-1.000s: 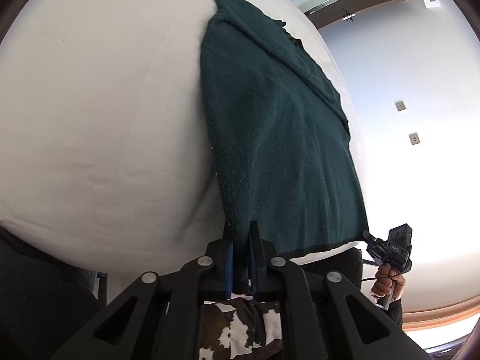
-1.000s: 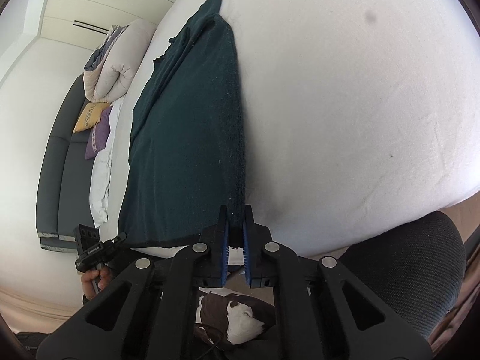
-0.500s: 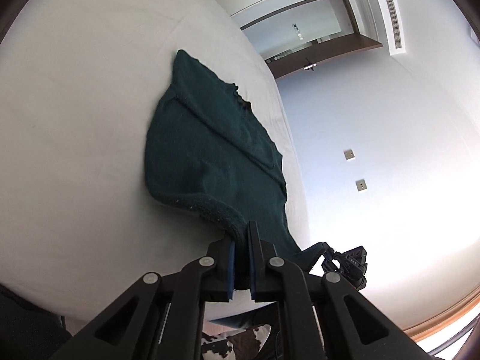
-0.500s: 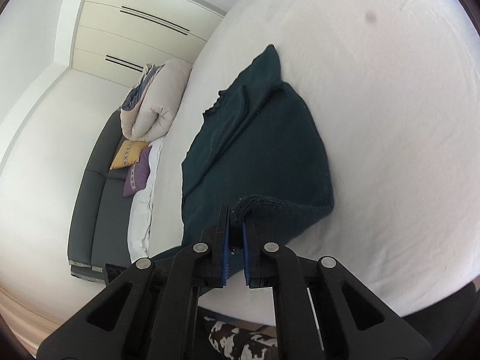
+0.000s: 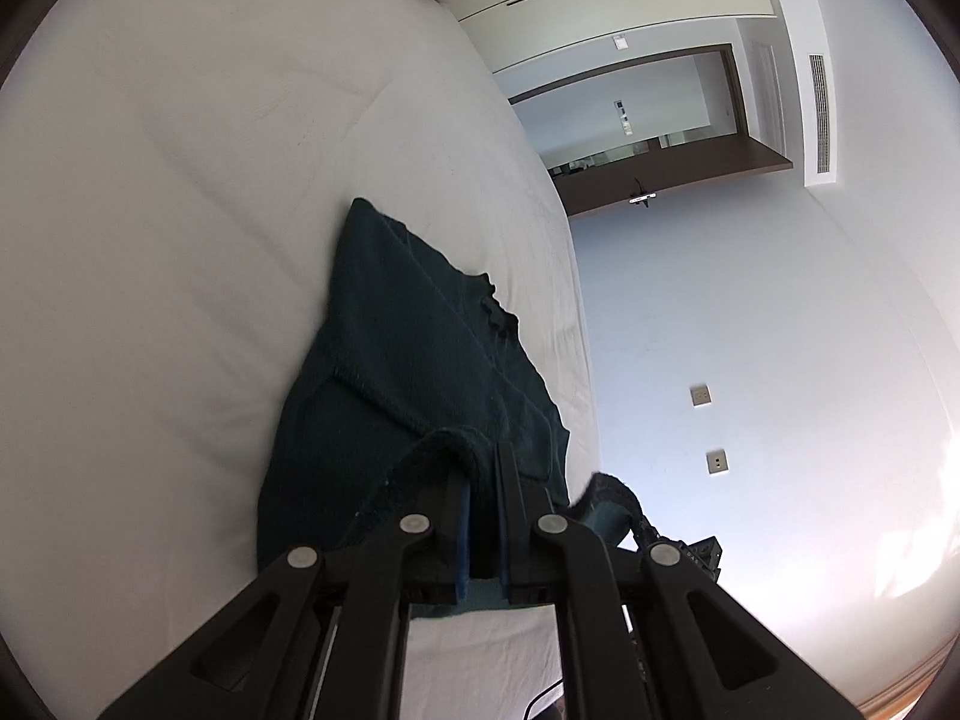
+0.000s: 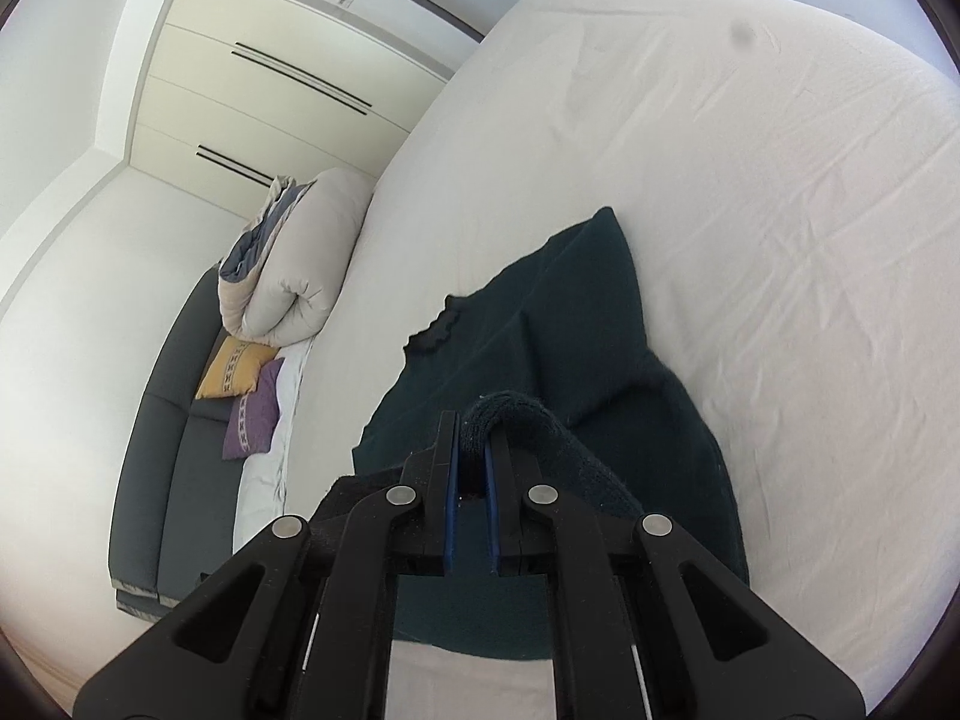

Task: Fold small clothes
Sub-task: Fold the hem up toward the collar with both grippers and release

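A dark green knitted garment lies on the white bed, its frilled collar toward the far end. My left gripper is shut on the garment's hem corner, lifted and carried over the body of the cloth. In the right wrist view the same garment shows, and my right gripper is shut on the other hem corner, which curls over its fingers. The bottom part is doubled over toward the collar. At the lower right of the left wrist view the right gripper shows beside the raised hem.
A rolled duvet lies at the head of the bed. Beside the bed stands a dark sofa with a yellow cushion and a purple cushion. Wardrobe doors and a doorway stand beyond.
Both grippers have lifted the hem from the near bed edge and carried it forward over the garment toward the collar. The flat cloth is now doubling over.
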The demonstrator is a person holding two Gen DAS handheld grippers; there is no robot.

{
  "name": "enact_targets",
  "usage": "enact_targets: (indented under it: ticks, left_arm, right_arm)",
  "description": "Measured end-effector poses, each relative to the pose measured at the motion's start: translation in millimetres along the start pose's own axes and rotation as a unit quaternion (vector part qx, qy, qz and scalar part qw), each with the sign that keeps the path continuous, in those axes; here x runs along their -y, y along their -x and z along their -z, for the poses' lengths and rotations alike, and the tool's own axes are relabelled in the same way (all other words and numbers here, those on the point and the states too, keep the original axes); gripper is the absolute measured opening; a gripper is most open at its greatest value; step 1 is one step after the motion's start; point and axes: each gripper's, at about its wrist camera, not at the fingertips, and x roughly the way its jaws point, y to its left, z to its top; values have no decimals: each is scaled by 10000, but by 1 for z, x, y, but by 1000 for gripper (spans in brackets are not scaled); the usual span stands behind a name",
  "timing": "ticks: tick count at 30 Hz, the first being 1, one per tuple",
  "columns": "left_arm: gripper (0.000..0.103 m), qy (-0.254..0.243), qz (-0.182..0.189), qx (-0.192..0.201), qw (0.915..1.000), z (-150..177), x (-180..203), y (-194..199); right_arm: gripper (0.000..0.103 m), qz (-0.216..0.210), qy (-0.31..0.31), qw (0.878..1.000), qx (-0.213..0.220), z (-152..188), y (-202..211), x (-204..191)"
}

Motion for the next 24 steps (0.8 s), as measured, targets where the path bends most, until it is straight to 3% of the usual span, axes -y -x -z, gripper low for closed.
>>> enact_targets:
  ticks: [11, 17, 19, 21, 22, 24]
  left_arm:
    - [6, 162, -247, 88, 9995, -84, -3, -81]
    - [7, 291, -688, 166, 9971, -109, -26, -121]
    - [14, 288, -892, 193, 9954, -116, -36, -132]
    - [50, 390, -983, 237, 9941, -119, -46, -135]
    - [53, 418, -947, 298, 9942, -118, -49, -131]
    - [53, 291, -957, 321, 9945, -112, -48, -123]
  right_arm:
    - [6, 673, -77, 9976, 166, -88, -110, 18]
    - [7, 1012, -258, 9944, 180, -116, -164, 42]
    - [7, 1178, -404, 9922, 8, -123, -183, 55]
    - [9, 1256, -441, 9911, -85, -126, -199, 63]
    - [13, 1207, -401, 9919, -48, -126, -203, 64]
    - [31, 1138, -182, 9933, 78, -126, -202, 59]
